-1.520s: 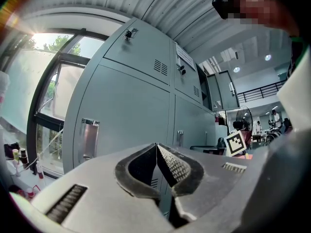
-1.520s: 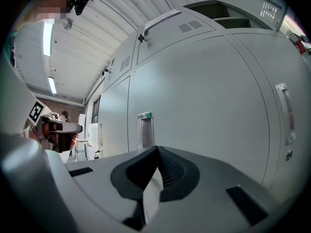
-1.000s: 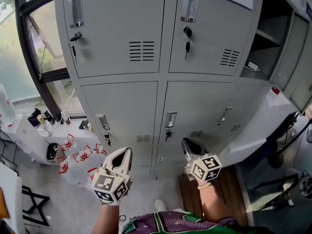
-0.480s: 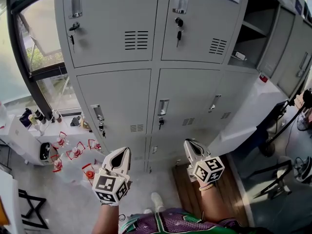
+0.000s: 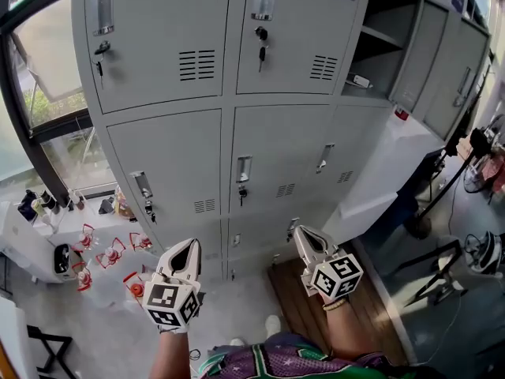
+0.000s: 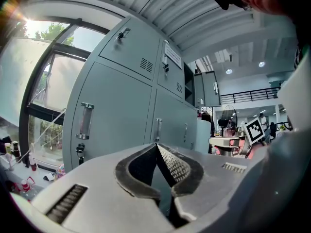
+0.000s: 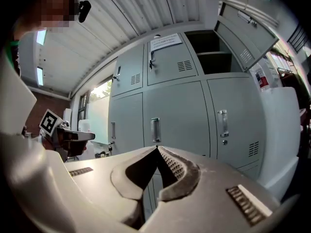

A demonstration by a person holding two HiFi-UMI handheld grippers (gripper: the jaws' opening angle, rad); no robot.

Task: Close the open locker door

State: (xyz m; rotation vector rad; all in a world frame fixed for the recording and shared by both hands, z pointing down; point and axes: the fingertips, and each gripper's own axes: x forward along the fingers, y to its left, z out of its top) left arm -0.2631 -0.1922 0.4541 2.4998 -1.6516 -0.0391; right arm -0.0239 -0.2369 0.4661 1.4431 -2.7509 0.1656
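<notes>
Two grippers, left (image 5: 192, 244) and right (image 5: 301, 230), one open locker door (image 7: 243, 38), one open compartment (image 5: 379, 14)

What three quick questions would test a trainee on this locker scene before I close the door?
1. True or false: the left gripper and right gripper are both shut and empty.
2. In the head view, the open locker sits: A upper right, B lower left, C lower middle.
3. Which gripper is on the open locker's side?
Key: 1 true; 2 A; 3 right.
</notes>
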